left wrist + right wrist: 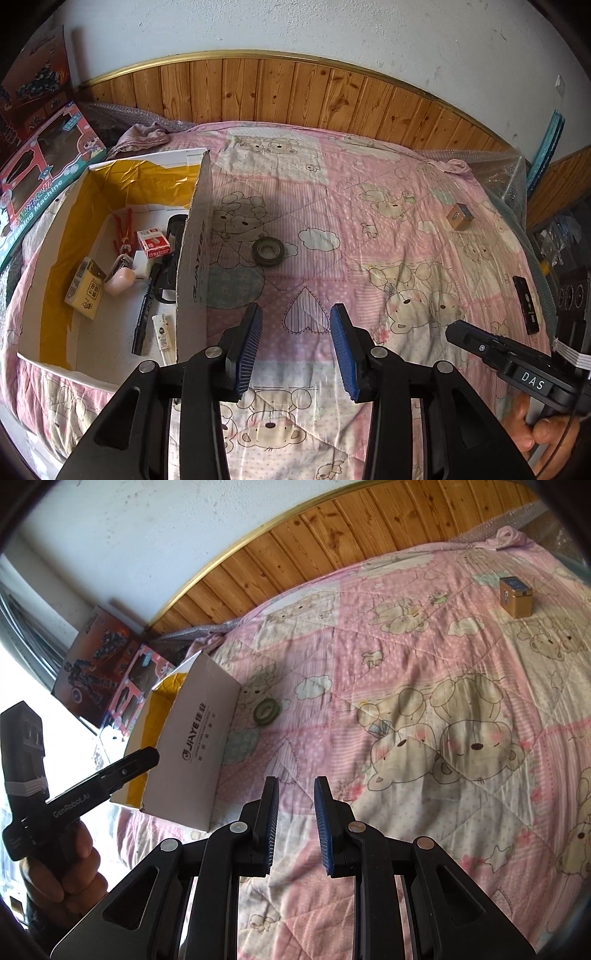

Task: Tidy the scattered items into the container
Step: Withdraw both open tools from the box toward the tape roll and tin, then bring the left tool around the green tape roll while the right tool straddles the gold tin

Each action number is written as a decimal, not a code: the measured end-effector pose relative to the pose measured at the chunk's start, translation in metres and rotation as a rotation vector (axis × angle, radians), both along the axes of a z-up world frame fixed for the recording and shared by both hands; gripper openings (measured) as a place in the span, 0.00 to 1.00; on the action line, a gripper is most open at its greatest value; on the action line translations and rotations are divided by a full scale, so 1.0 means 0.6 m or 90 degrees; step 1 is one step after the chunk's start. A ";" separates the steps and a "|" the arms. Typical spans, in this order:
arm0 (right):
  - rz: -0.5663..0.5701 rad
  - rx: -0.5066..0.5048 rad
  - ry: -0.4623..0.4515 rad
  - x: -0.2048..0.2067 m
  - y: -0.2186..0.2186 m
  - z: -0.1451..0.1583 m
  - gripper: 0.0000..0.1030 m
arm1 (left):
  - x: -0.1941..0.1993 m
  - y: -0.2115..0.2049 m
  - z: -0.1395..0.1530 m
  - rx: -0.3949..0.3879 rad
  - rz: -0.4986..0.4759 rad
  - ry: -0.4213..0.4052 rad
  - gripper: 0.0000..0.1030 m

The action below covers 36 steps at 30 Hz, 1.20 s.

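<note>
Left wrist view shows the left hand-held gripper (296,345) hovering over a pink quilted bed cover printed with bears (369,229), its blue-padded jaws spread apart with nothing between them. Ahead of it and slightly to its left lies a dark roll of tape (268,251) on the cover. Further to its left stands the white cardboard box with a yellow lining (195,243), open at the top. Inside lie a red and white small carton (153,242), a yellow and white carton (85,293), a black marker pen (147,306) and red-handled pliers (123,230), among other bits. Far ahead to the right sits a small gold-brown cube box (459,216), and a flat black rectangular device (526,304) lies near the bed's right edge.

Right wrist view has the right hand-held gripper (295,825) also empty, its jaws parted, with the cardboard box to its left and the cube box far ahead to its right.
</note>
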State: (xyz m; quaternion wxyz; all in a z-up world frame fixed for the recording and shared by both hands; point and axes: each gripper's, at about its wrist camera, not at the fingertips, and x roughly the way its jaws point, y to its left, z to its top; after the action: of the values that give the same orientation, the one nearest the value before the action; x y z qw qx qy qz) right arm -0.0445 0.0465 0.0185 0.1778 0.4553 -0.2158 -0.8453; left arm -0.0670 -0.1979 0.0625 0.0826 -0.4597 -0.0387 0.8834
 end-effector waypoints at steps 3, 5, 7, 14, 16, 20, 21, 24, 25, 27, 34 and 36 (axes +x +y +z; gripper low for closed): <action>-0.010 -0.001 -0.004 -0.002 0.017 -0.007 0.22 | -0.008 0.011 -0.007 -0.007 -0.004 -0.004 0.40; -0.017 -0.002 -0.007 -0.004 0.029 -0.011 0.22 | -0.014 0.016 -0.012 -0.011 -0.004 -0.009 0.40; -0.024 -0.002 -0.011 -0.007 0.041 -0.016 0.22 | -0.021 0.022 -0.019 -0.013 -0.004 -0.014 0.40; -0.052 0.000 -0.019 -0.022 0.084 -0.026 0.22 | -0.049 0.040 -0.044 -0.018 0.000 -0.032 0.42; -0.059 0.002 -0.020 -0.027 0.095 -0.028 0.22 | -0.058 0.045 -0.053 -0.018 0.003 -0.039 0.43; -0.072 0.006 -0.025 -0.040 0.117 -0.034 0.22 | -0.077 0.048 -0.070 -0.019 0.015 -0.049 0.49; -0.074 0.007 -0.026 -0.043 0.123 -0.035 0.22 | -0.081 0.048 -0.074 -0.018 0.018 -0.051 0.49; -0.084 0.014 -0.028 -0.056 0.141 -0.037 0.22 | -0.096 0.044 -0.086 -0.016 0.031 -0.059 0.49; -0.088 0.017 -0.027 -0.061 0.149 -0.037 0.22 | -0.102 0.044 -0.089 -0.014 0.034 -0.061 0.49; -0.098 0.025 -0.025 -0.074 0.167 -0.035 0.24 | -0.113 0.043 -0.096 -0.013 0.038 -0.064 0.49; -0.153 0.100 -0.003 -0.141 0.251 -0.022 0.40 | -0.151 0.044 -0.123 -0.008 0.062 -0.079 0.51; -0.165 0.133 0.009 -0.166 0.276 -0.017 0.43 | -0.161 0.043 -0.131 -0.008 0.071 -0.084 0.53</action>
State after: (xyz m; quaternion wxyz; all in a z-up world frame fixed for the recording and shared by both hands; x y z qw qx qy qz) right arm -0.1442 0.2119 0.0084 0.0204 0.4336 -0.1820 -0.8823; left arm -0.1634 -0.1722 -0.0162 0.0276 -0.5143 -0.0638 0.8548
